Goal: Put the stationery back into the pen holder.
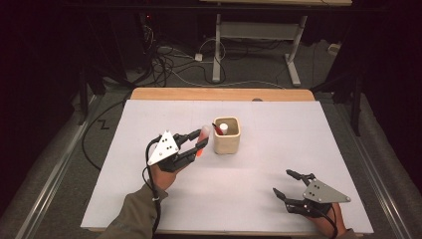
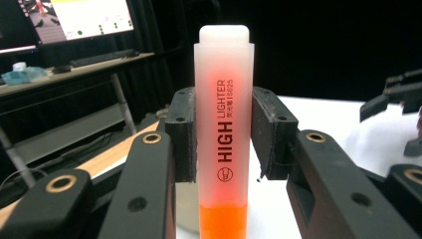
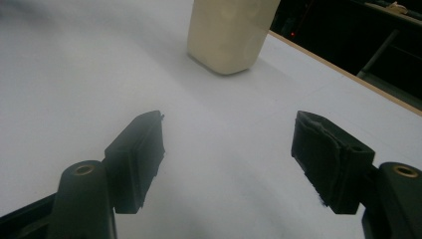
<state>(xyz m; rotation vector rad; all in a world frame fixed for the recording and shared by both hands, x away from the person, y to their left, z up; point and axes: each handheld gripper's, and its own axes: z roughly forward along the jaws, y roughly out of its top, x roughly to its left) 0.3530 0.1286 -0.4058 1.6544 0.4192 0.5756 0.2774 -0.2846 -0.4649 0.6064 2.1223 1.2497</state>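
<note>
High view: my left gripper (image 1: 198, 141) clamps a highlighter (image 1: 202, 140) (orange) beside the cup (image 1: 227, 135); my right gripper (image 1: 287, 185) gapes empty.

Bright, evenly lit white table (image 1: 249, 184) against dark surroundings (soft shadows, slightly blurred close-ups).

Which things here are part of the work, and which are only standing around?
Part of the work:
left tool, shut on the highlighter
cream cup
right tool, open

Only around:
floor cables
far desk frame
monitor
</note>
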